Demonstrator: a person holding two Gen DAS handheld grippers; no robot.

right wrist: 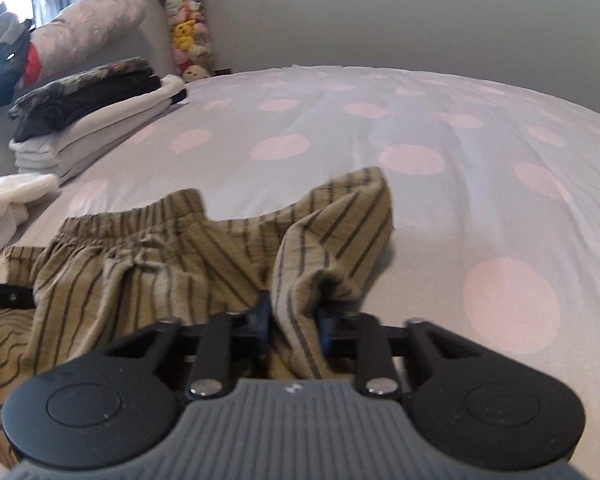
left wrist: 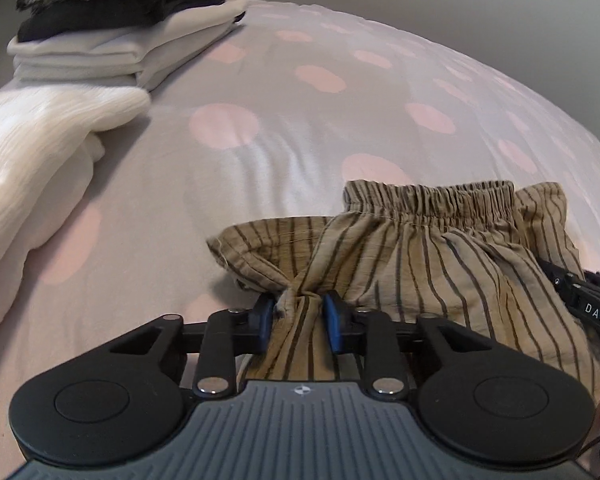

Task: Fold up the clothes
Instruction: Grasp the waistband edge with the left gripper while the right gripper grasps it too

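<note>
Striped shorts (left wrist: 412, 248) bunch between each hand-held gripper's (left wrist: 300, 312) clamped fingers.

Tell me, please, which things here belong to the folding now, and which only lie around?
In the job:
- striped shorts, pinched at two places
- left gripper
- right gripper
- polka-dot bed cover, the work surface

Lying about:
- stack of folded clothes
- white garment
- pillow
- tube of plush toys

text: "DAS" | on: right gripper (left wrist: 596, 312) label | white letters on black
</note>
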